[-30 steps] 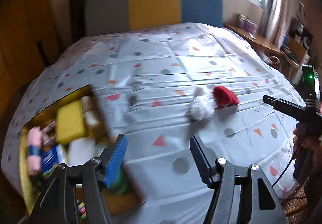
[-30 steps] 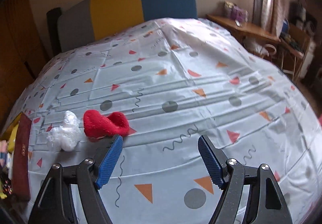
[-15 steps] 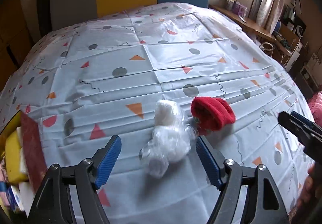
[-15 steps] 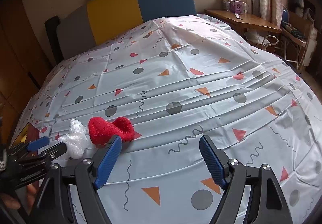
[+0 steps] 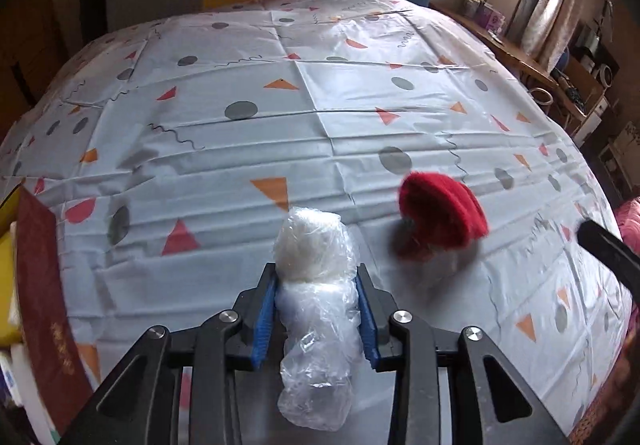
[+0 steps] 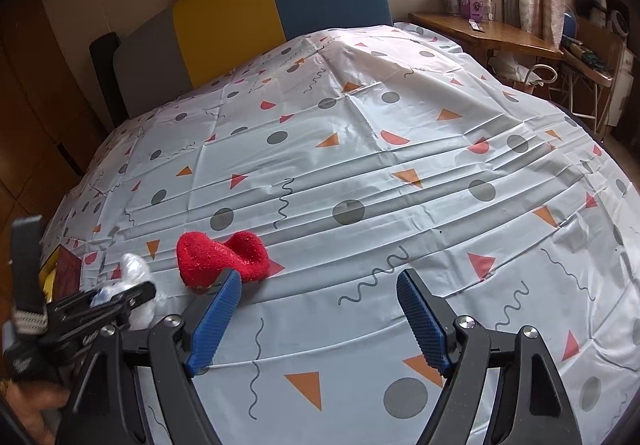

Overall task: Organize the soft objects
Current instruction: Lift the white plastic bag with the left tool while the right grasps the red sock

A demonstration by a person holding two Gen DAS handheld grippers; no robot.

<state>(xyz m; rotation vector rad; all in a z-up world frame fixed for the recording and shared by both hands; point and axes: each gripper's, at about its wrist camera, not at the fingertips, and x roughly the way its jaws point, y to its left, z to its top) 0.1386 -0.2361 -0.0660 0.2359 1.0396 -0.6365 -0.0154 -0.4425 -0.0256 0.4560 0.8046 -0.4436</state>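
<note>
Your left tongs (image 5: 316,309) are closing on the plastic bundle (image 5: 314,285), low centre of the frame on the bed (image 5: 320,125). Slippery film may slide out. Right tongs (image 6: 320,319) hang wide, empty.

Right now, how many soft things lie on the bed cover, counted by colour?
White, plastic-wrapped bundle, between the closing jaws of the left gripper: 1
Red fuzzy piece, lying loose near the open right gripper: 1
Total: 2
</note>
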